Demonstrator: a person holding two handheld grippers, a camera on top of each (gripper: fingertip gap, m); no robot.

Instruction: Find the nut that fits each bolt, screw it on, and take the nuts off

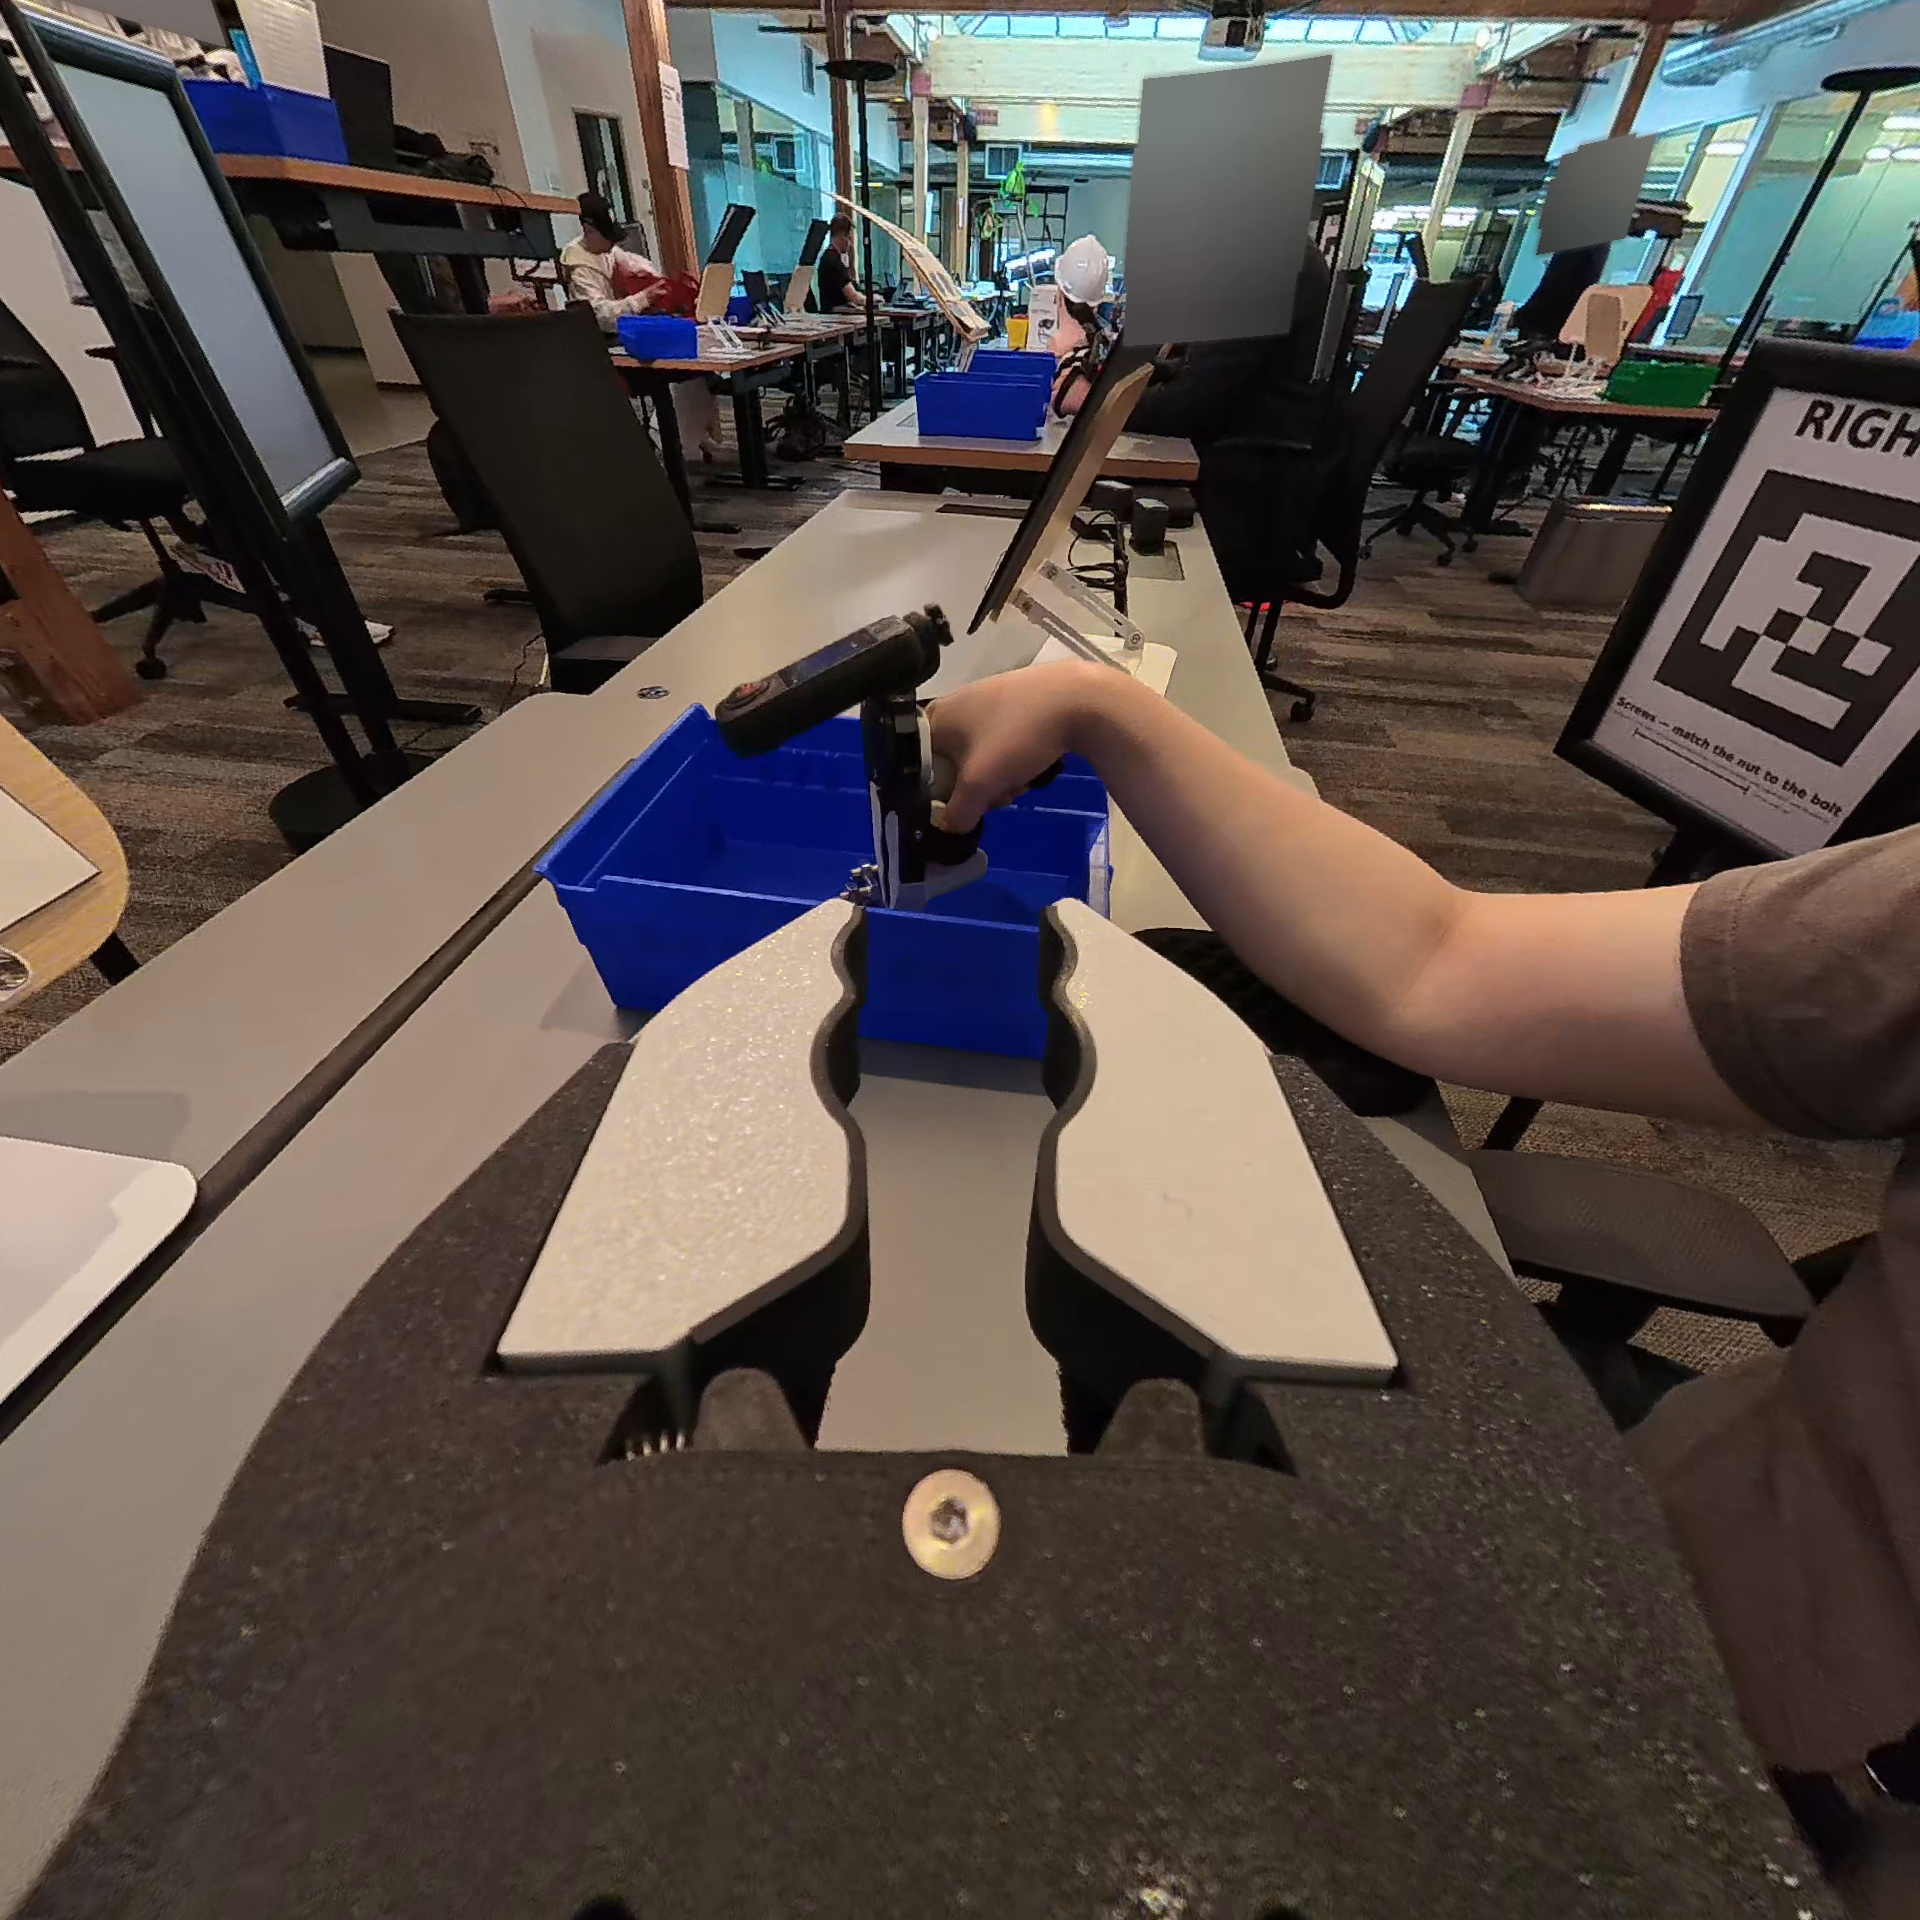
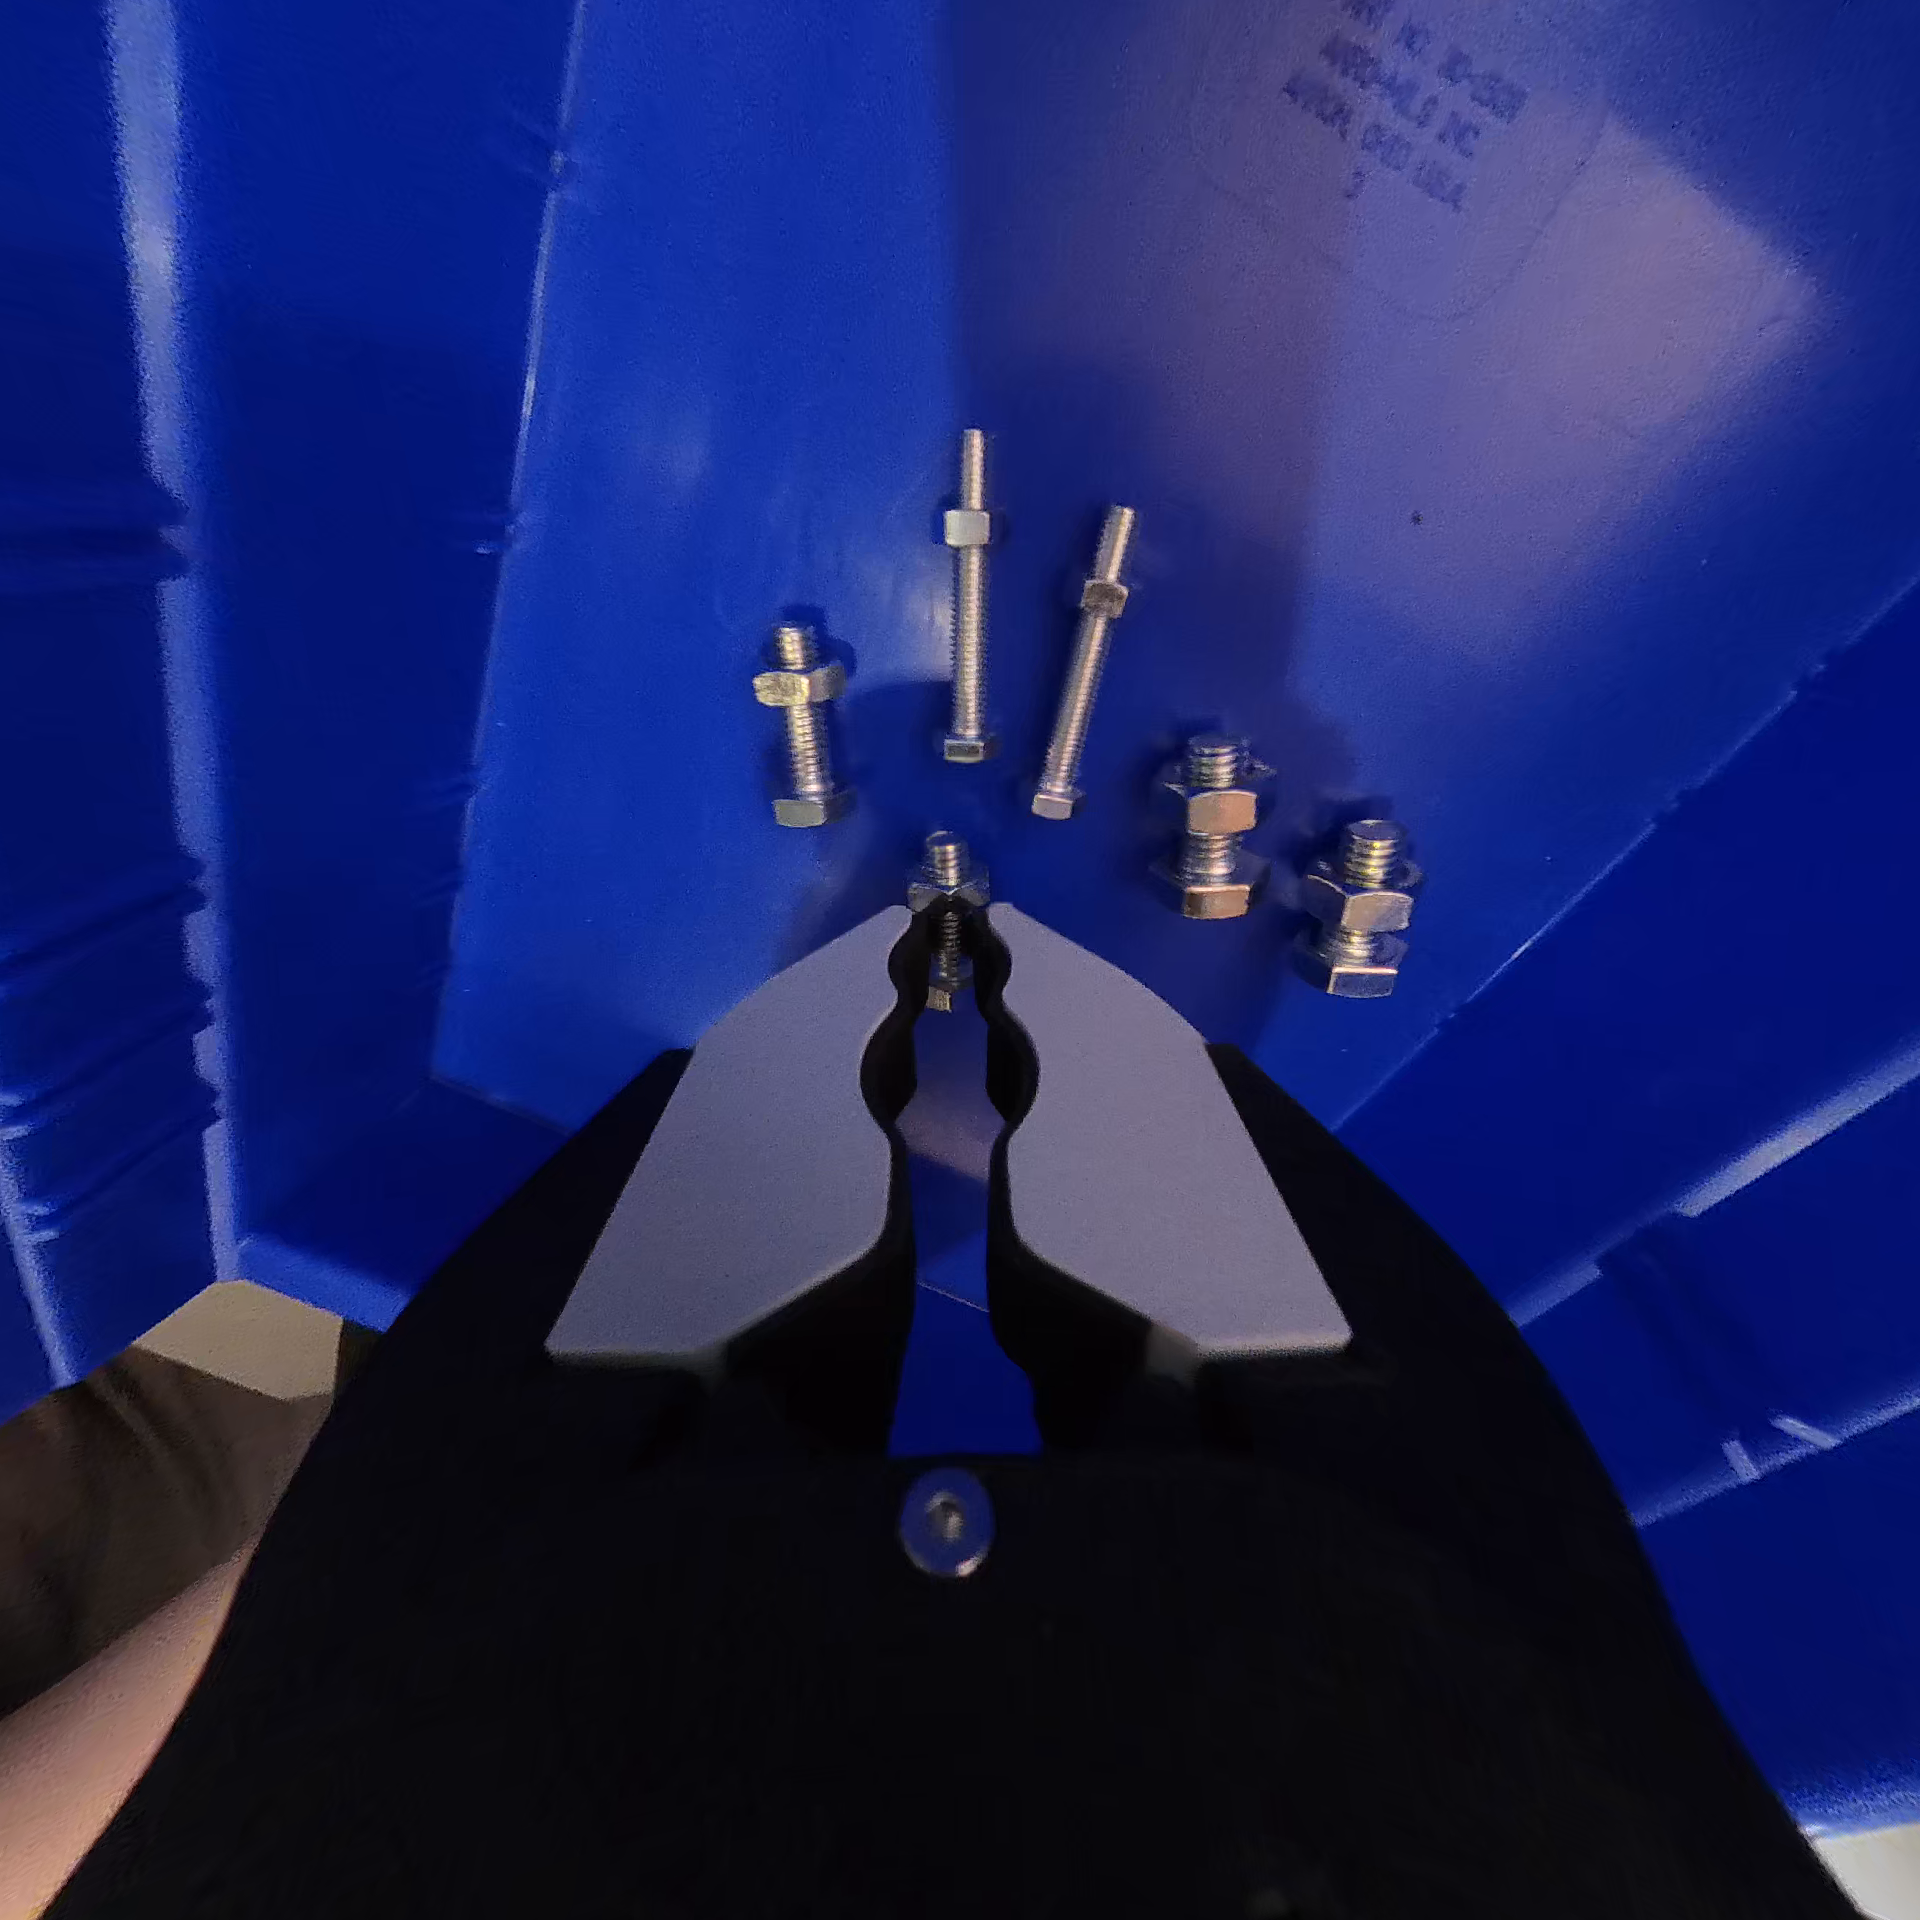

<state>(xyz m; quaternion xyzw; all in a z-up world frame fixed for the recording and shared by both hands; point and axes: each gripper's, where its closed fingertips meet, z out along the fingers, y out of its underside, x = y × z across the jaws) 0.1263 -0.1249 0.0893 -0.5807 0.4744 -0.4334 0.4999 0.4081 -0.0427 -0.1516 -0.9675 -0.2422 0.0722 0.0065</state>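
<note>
**Right gripper clamped on small bolt inside bin**

While I hold the right gripper [image 2: 948, 951] down inside the blue bin [image 2: 1351, 520], its fingertips are pinched on a small bolt [image 2: 945, 935] with a nut [image 2: 945, 891] threaded just beyond the tips. Five more bolts, each carrying a nut, lie on the bin floor ahead: a short one [image 2: 805, 727] at left, two long thin ones [image 2: 968, 597] [image 2: 1086, 665] in the middle, two stout ones [image 2: 1210, 826] [image 2: 1356, 909] at right. Moulded lettering on the bin floor is blurred. My left gripper [image 1: 951, 1023] hangs over the grey table [image 1: 312, 997] near the bin, fingers spread apart, gripping nothing. A framed sign [image 1: 1787, 623] with a black-and-white marker and printed text is cut off at the right edge.
</note>
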